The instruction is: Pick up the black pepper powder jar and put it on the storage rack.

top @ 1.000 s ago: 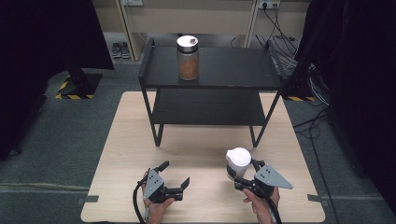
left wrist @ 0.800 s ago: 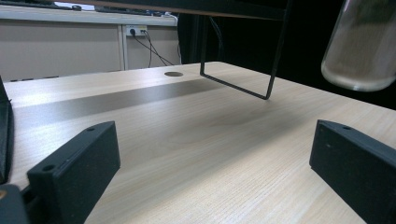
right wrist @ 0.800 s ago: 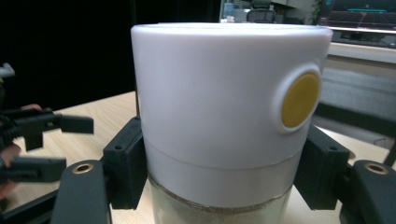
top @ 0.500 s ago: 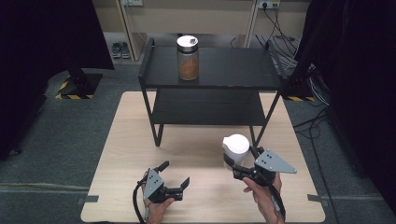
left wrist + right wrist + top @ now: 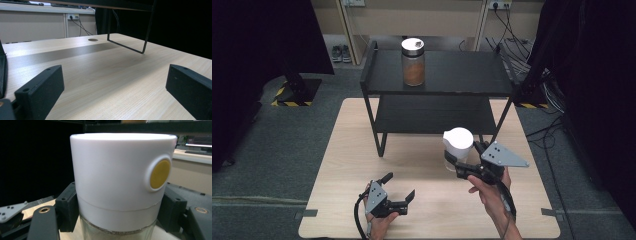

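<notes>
- Left gripper: rests low on the wooden table near its front edge, held in the person's left hand; its two black jaws stand wide apart with nothing between them. In the left gripper view the jaws frame bare tabletop, with a foot of the black shelf rack farther off.
- Brown-filled jar: stands upright on the top shelf of the black shelf rack, toward its left half, white lid on.
- White-lidded jar: held above the table just in front of the rack's lower shelf, near the rack's right front leg. In the right gripper view its white lid bears a round yellow spot, and clear glass shows below the lid.
- Right gripper: held in the person's right hand; its jaws are clamped on the white-lidded jar, one pad at each side just under the lid.
</notes>
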Demonstrator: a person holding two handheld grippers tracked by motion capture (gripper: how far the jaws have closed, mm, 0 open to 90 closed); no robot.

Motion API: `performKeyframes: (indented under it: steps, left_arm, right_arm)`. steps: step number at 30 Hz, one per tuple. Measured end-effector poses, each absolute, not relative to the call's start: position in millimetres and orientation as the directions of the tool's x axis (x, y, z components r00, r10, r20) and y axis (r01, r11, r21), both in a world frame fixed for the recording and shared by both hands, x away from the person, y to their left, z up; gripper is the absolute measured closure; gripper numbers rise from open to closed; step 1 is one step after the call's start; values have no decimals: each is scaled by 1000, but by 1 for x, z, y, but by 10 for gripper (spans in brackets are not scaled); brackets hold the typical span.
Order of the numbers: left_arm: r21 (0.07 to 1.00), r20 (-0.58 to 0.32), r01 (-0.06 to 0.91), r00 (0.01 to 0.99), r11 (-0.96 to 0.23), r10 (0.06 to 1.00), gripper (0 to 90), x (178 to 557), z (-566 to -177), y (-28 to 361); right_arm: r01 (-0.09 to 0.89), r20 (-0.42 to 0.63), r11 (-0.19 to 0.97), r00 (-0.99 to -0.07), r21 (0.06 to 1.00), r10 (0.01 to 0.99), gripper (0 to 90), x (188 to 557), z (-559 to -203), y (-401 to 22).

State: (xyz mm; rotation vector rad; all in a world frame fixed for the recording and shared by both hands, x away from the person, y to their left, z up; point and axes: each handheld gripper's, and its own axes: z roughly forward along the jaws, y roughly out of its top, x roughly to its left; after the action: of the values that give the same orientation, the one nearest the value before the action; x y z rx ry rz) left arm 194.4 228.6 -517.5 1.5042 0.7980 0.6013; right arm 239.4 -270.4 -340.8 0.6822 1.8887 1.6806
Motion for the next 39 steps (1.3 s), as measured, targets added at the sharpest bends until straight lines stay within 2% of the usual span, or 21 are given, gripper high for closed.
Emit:
performKeyframes:
  steps: [13,39]
  left_arm:
    - [992,-89,129,623,10,778,11,194,-518,229]
    - [992,-90,127,625,13,776,11,194,-518,230]
  right_arm:
    - [26,-47,101,-754,995,655,309,259,-295,-262]
    - [42,-10,60,-725,997,689,309,304,-208,-251]
